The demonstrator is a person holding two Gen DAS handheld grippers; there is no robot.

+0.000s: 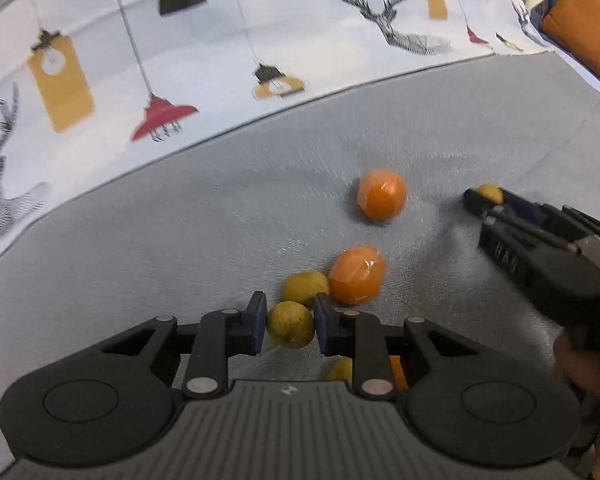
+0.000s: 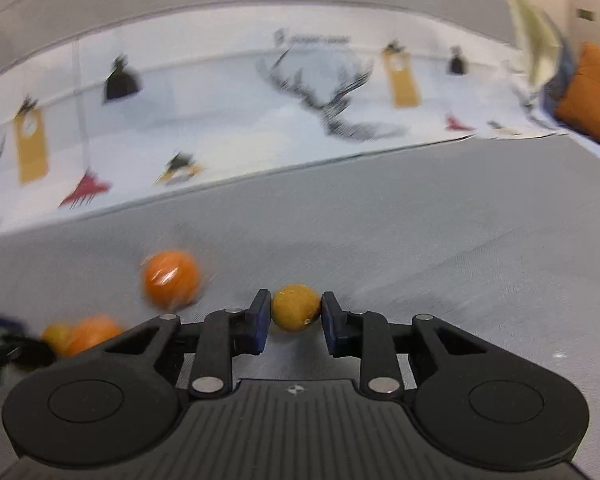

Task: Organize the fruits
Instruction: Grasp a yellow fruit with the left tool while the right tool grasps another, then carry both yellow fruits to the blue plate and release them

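Note:
In the left wrist view my left gripper (image 1: pixel 290 322) is shut on a small yellow-green fruit (image 1: pixel 291 325). Another yellow fruit (image 1: pixel 303 287) lies just ahead, touching an orange fruit (image 1: pixel 357 275). A second orange fruit (image 1: pixel 381 195) lies farther off. My right gripper (image 1: pixel 485 200) comes in from the right, holding a yellow fruit (image 1: pixel 489 193). In the right wrist view my right gripper (image 2: pixel 296 312) is shut on that yellow fruit (image 2: pixel 296 307). An orange fruit (image 2: pixel 171 278) lies to its left, with two more fruits (image 2: pixel 85 333) at the lower left.
The fruits lie on a grey cloth (image 1: pixel 180 220). Behind it is a white cloth printed with lamps and deer (image 1: pixel 220 48). An orange cushion (image 1: pixel 584 28) sits at the far right. More fruit (image 1: pixel 342 369) shows under my left gripper.

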